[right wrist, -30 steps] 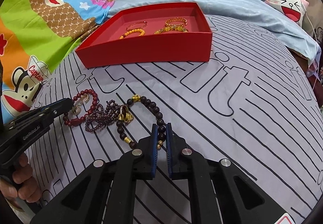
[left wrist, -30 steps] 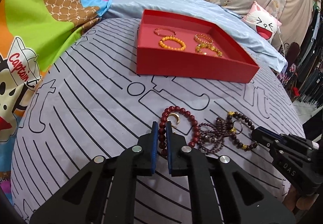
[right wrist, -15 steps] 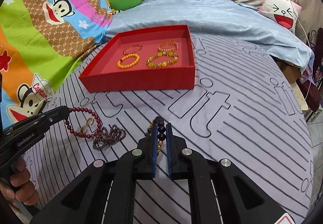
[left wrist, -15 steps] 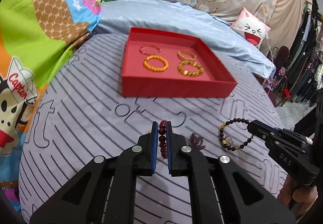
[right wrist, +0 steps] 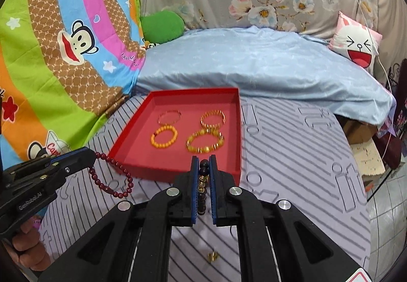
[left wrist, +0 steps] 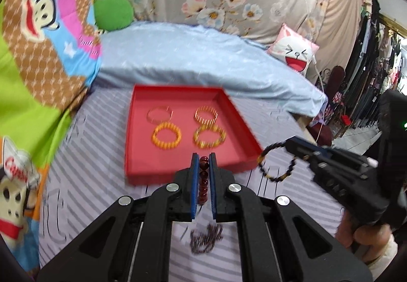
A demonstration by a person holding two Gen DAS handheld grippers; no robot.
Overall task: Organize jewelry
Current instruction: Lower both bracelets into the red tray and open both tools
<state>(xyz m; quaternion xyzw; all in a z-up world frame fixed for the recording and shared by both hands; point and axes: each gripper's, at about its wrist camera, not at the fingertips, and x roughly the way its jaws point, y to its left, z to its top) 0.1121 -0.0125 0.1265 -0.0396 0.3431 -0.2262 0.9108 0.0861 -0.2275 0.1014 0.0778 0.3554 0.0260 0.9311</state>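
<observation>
Red beads (left wrist: 203, 181) sit pinched between the pads of the left gripper (left wrist: 203, 159), the strand hanging clear of the striped sheet (left wrist: 84, 180) in the right wrist view. The right gripper (right wrist: 203, 162) is clamped on a dark bead bracelet (right wrist: 202, 187) with gold charms, which dangles as a loop beside the tray's near right corner in the left view. Both hang just short of the red tray (right wrist: 175, 171). The tray holds four bracelets: a thin ring (right wrist: 170, 116), a gold bangle (right wrist: 212, 118), an orange one (right wrist: 164, 139), a yellow-gold one (right wrist: 204, 144). A dark purple strand (left wrist: 206, 238) lies bunched on the sheet below the left gripper, and a small gold charm (right wrist: 213, 256) lies below the right.
</observation>
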